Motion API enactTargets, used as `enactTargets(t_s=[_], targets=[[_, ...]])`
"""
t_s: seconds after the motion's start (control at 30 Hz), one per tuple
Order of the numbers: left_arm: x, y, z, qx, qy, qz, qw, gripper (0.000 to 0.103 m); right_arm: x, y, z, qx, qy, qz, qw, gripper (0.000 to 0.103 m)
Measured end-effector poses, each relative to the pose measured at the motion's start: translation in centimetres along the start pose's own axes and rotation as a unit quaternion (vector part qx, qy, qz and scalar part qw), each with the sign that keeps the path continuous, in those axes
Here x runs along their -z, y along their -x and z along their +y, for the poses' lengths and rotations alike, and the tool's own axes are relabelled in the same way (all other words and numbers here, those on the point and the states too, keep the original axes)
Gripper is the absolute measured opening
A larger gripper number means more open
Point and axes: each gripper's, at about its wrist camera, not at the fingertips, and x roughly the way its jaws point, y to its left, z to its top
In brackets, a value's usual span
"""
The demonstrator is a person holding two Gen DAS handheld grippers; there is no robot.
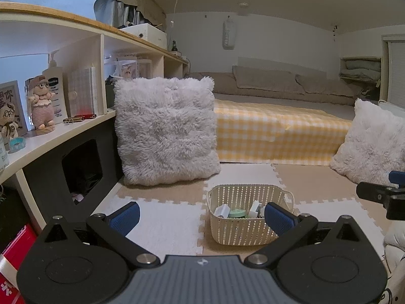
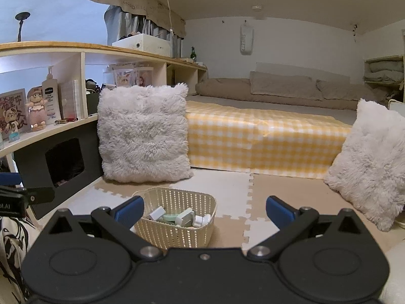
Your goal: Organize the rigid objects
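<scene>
A cream perforated basket (image 1: 246, 230) (image 2: 174, 230) stands on the foam floor mat and holds several small items: a white box (image 1: 221, 210) (image 2: 157, 213), a pale green round container (image 1: 237, 213) (image 2: 170, 218) and white pieces (image 2: 202, 220). My left gripper (image 1: 202, 217) is open and empty, hovering just in front of the basket; its right finger overlaps the basket's right side. My right gripper (image 2: 203, 210) is also open and empty, with the basket behind its left finger. Part of the right gripper (image 1: 379, 197) shows at the far right of the left wrist view.
Two fluffy white cushions (image 1: 164, 131) (image 2: 372, 162) lean at left and right. A low bed with a yellow checked cover (image 1: 278, 131) lies behind. A shelf unit (image 1: 63, 131) on the left carries a lotion bottle (image 1: 54, 86), a knitted doll (image 1: 41, 106) and frames. A red box (image 1: 15, 250) sits lower left.
</scene>
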Motion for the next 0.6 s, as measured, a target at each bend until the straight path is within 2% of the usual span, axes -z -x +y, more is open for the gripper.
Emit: enactTargets(t_s=[0.6], targets=[[-0.01,0.01,0.01,-0.002,0.0,-0.001,1.0,0.103,0.21,-0.03,-0.08,-0.005,0.004,0.004,1.0,0.103]])
